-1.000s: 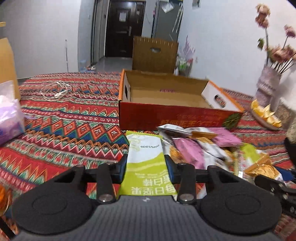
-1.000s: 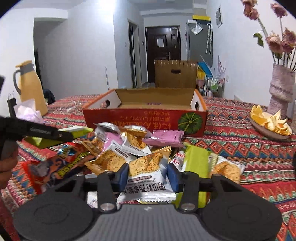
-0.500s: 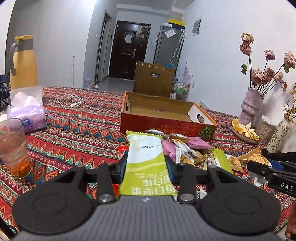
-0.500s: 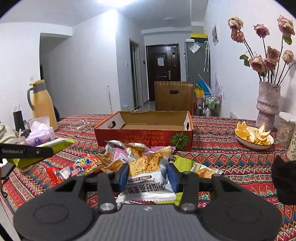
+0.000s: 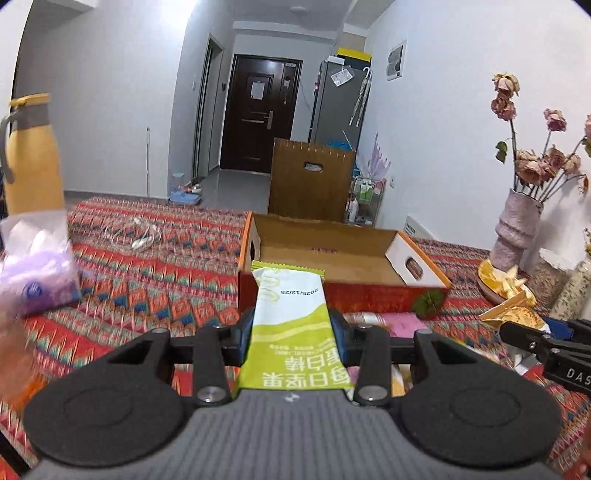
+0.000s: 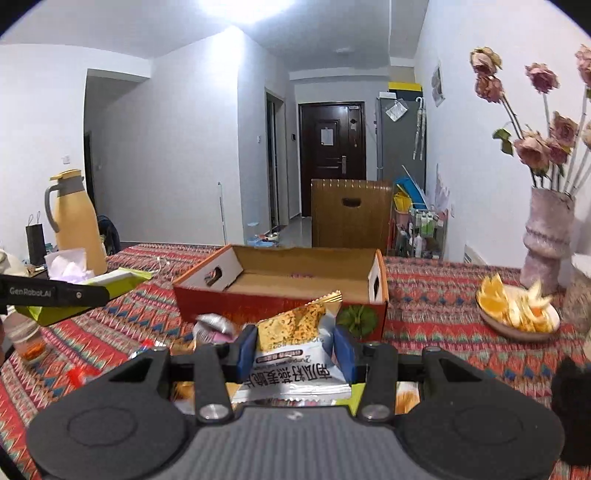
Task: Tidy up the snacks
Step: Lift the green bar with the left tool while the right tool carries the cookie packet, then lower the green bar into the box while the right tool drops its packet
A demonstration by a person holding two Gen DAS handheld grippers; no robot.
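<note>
Light source: a ceiling light (image 6: 236,9) above me blows out to pure white in my right view.
Brightness: the room is evenly lit, cool and bluish on the white walls (image 5: 110,110); the far door (image 6: 332,162) stays dark.
Blur: in my left view the tissue pack (image 5: 35,266) near the left edge smears; the orange peels (image 6: 517,306) on the right look soft.
Distortion: fisheye bending curves walls, with black corners in both views.
Shadows: soft, faint.

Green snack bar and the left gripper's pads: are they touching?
Touching. The left wrist view shows the green snack bar pinched between both blue pads of the left gripper, no gap on either side, lifted off the table.
</note>
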